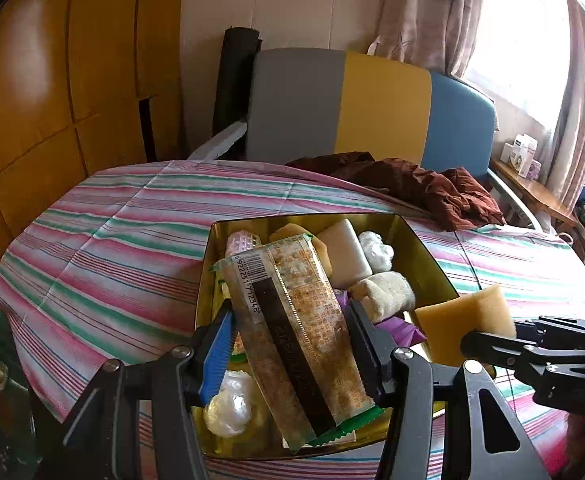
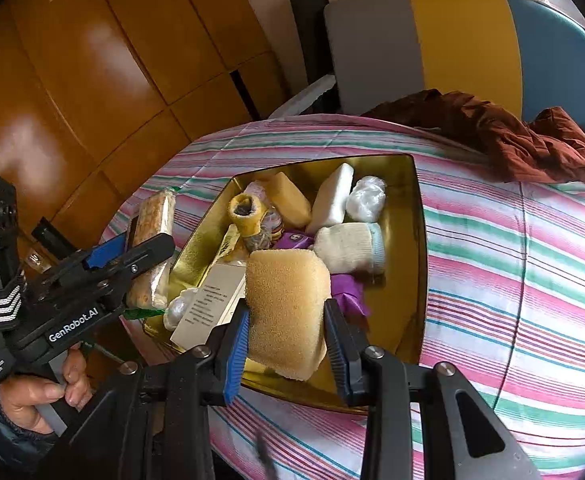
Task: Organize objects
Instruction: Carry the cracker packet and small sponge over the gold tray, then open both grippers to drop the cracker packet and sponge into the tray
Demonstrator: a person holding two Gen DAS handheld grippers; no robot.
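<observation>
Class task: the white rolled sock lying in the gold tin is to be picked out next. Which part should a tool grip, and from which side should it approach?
Grip the white rolled sock across its thick middle, coming from above. It lies on its side atop the pile in the gold tin, so its top is clear; neighbouring items crowd its sides, and the tin wall probably blocks a level approach.

Bed (image 2: 532, 280) is the support surface, covered by a pink/green/white striped sheet (image 1: 104, 248). Gold tin tray (image 2: 412, 264) sits directly on the sheet, right under and ahead of both tools, its near rim just below the fingertips. Crumpled dark red cloth (image 2: 512, 136) lies on the sheet beyond the tray, far side and to the right, apart from it.
</observation>
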